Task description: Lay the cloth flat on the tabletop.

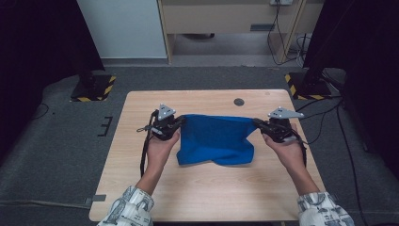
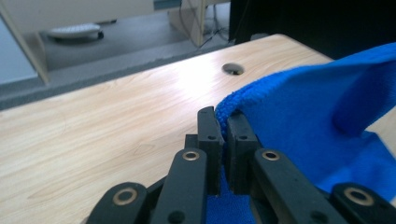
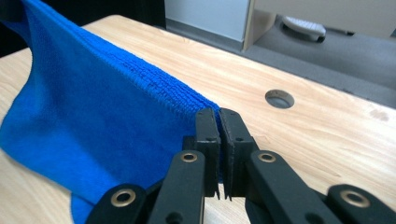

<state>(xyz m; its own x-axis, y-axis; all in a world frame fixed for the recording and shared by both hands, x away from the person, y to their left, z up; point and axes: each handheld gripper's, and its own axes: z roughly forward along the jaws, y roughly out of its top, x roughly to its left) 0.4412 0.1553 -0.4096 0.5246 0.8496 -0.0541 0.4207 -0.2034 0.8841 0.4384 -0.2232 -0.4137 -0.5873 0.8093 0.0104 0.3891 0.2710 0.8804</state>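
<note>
A blue cloth (image 1: 215,139) hangs stretched between my two grippers above the wooden table (image 1: 207,197), its lower edge resting on the tabletop. My left gripper (image 1: 180,121) is shut on the cloth's left top corner; in the left gripper view the jaws (image 2: 224,126) pinch the blue cloth (image 2: 317,112). My right gripper (image 1: 256,122) is shut on the right top corner, and the right gripper view shows the gripper (image 3: 218,122) clamping the hemmed edge of the cloth (image 3: 88,116), which runs off to the left.
A round cable hole (image 1: 239,101) lies in the table behind the cloth. Black stands with yellow-striped bases (image 1: 93,87) sit on the grey floor at both far corners. Cables (image 1: 324,113) trail off the right side.
</note>
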